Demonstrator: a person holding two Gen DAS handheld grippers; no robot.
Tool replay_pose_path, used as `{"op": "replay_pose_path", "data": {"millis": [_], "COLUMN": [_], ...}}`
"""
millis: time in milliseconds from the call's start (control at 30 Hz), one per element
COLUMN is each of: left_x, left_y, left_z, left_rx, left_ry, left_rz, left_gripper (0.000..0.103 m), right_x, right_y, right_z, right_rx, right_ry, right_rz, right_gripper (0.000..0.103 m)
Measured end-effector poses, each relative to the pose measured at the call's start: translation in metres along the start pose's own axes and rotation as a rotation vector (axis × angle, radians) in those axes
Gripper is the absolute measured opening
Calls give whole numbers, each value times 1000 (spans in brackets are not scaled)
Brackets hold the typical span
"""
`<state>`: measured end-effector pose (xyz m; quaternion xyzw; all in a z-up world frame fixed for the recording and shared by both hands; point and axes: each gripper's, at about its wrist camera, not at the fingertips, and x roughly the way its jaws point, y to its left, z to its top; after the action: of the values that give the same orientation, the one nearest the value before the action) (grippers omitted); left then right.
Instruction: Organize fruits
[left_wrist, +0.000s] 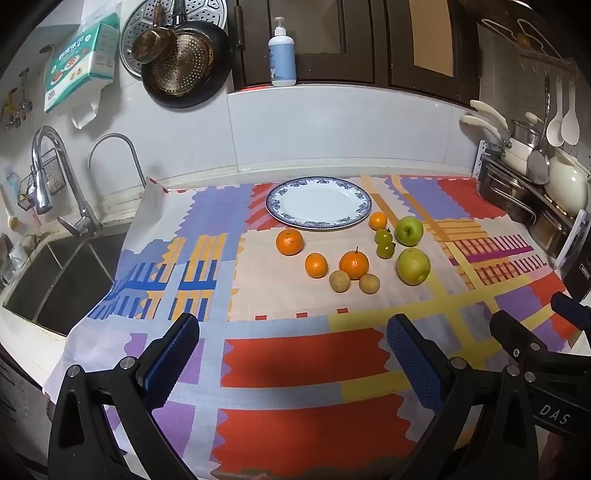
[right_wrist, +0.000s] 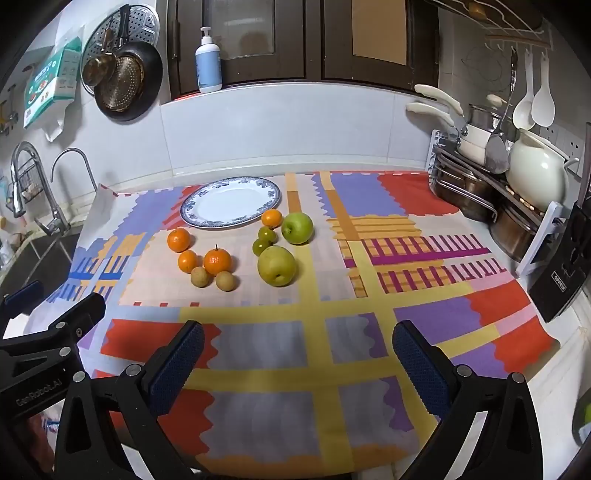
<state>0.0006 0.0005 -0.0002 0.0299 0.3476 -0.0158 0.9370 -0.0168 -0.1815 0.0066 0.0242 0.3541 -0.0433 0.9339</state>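
A white plate with a blue rim (left_wrist: 284, 218) (right_wrist: 192, 218) lies empty at the back of the patterned cloth. In front of it lie several oranges (left_wrist: 289, 242) (right_wrist: 217, 261), two brown longans (left_wrist: 339, 281) (right_wrist: 201, 277), two small green tomatoes (left_wrist: 384, 236) (right_wrist: 266, 233), a green apple (left_wrist: 409, 230) (right_wrist: 297, 228) and a yellow-green pear (left_wrist: 413, 266) (right_wrist: 276, 266). My left gripper (left_wrist: 291, 332) is open and empty, well short of the fruit. My right gripper (right_wrist: 297, 339) is open and empty, near the cloth's front edge.
A sink (left_wrist: 55, 280) with taps (left_wrist: 48, 173) lies left of the cloth (left_wrist: 280, 354). Pots and a dish rack (right_wrist: 491, 192) stand at the right, with a black appliance (right_wrist: 565, 273) beside them. Pans (left_wrist: 181, 62) hang on the back wall; a soap bottle (left_wrist: 282, 55) stands on the ledge.
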Motion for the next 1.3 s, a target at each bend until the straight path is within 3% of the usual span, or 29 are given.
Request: {"op": "replay_pose_path", "data": {"millis": [1300], "left_x": [-4], "left_y": [0], "left_z": [5], "left_rx": [-15], "left_ry": [-36], "left_rz": [-4], "left_gripper": [103], "right_x": [-4], "right_y": [-5], "right_z": [4], "right_rx": [13], "right_ry": [-23], "right_rz": [2], "right_gripper": [103]}}
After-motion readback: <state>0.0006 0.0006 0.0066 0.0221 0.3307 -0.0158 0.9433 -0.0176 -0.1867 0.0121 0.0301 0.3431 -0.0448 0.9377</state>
